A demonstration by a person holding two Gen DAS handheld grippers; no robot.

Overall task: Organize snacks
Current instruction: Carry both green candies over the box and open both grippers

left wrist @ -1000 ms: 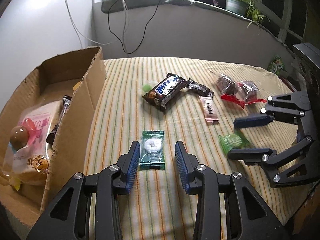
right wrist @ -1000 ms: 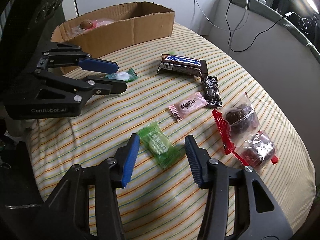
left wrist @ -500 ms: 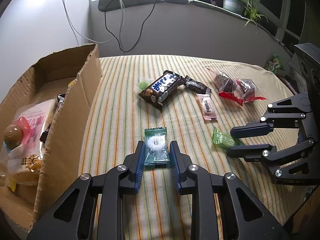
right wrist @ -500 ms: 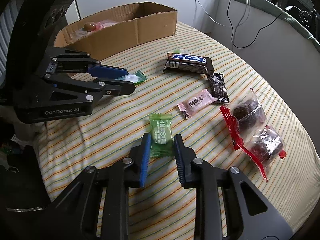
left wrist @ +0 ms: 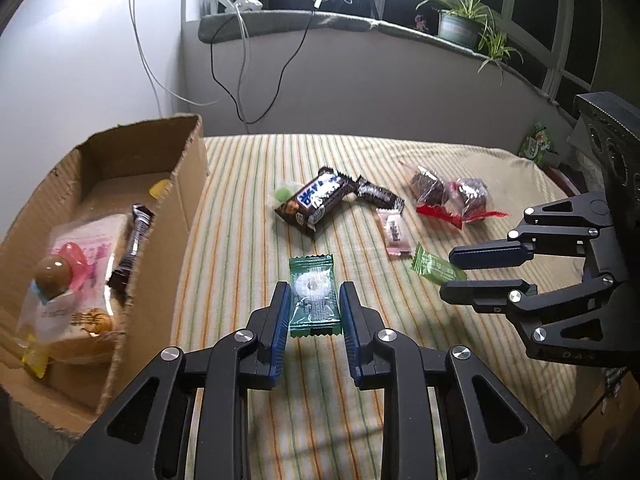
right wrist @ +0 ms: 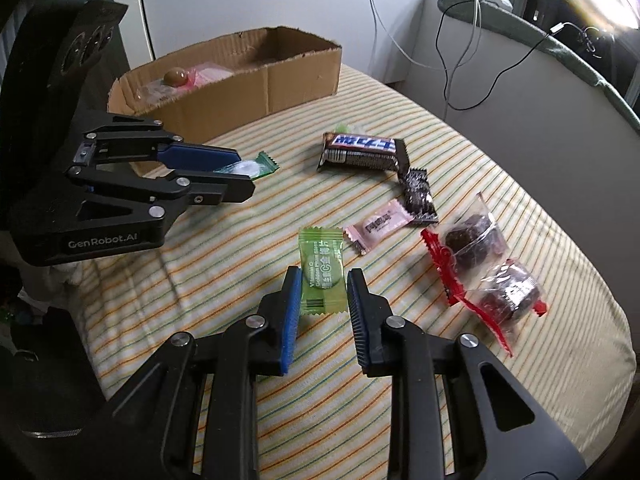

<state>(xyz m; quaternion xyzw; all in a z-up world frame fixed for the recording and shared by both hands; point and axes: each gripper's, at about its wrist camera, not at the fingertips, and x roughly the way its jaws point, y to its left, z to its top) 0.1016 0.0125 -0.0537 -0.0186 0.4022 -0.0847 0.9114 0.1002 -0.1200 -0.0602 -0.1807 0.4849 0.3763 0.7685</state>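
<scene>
My left gripper (left wrist: pixel 314 300) is shut on a dark green candy packet (left wrist: pixel 313 294) and holds it just above the striped cloth; it also shows in the right wrist view (right wrist: pixel 240 176). My right gripper (right wrist: pixel 323 284) is shut on a light green candy packet (right wrist: pixel 323 276), lifted off the cloth, and shows in the left wrist view (left wrist: pixel 456 276). A cardboard box (left wrist: pixel 160 216) with several snacks stands at my left, and it shows in the right wrist view (right wrist: pixel 240 92).
On the striped cloth (left wrist: pixel 248 240) lie a brown chocolate bar (left wrist: pixel 316 200), a small black packet (left wrist: pixel 378 196), a pink packet (left wrist: pixel 394 232) and two red-edged clear packets of dark sweets (left wrist: pixel 448 196). A low wall with cables and plants runs behind.
Both grippers closed on their candy packets, then lifted them slightly off the cloth.
</scene>
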